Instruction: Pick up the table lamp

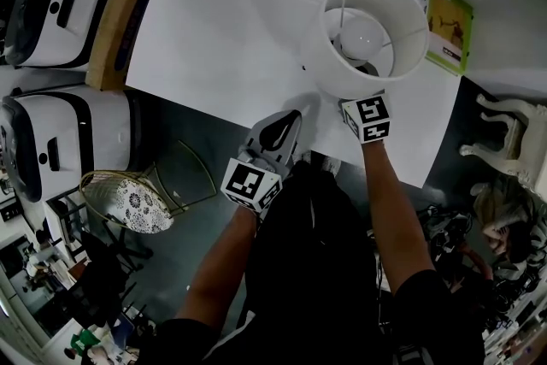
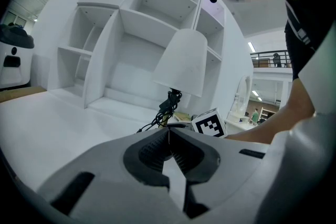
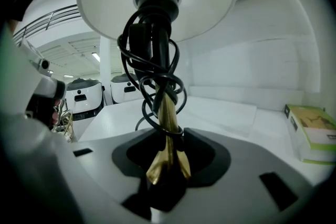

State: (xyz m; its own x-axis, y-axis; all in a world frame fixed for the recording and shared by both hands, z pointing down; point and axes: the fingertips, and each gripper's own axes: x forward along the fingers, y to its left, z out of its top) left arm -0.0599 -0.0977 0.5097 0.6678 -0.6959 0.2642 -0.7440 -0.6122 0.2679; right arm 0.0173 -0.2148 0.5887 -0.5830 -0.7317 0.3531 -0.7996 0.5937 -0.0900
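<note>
Brass lamp stem [image 3: 166,113] inside right claw [image 3: 168,136]

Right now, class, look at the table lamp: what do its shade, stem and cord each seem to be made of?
Shade: matte white, probably fabric or paper; it shows no gloss.
Stem: polished brass-coloured metal, judging by its bright golden reflections.
Cord: black rubber or plastic sheath, smooth and bending in loose loops.

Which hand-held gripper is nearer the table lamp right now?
Right. The right hand-held gripper has the stem of the table lamp between its open jaws; the left hand-held gripper, shut, is back at the table edge.
</note>
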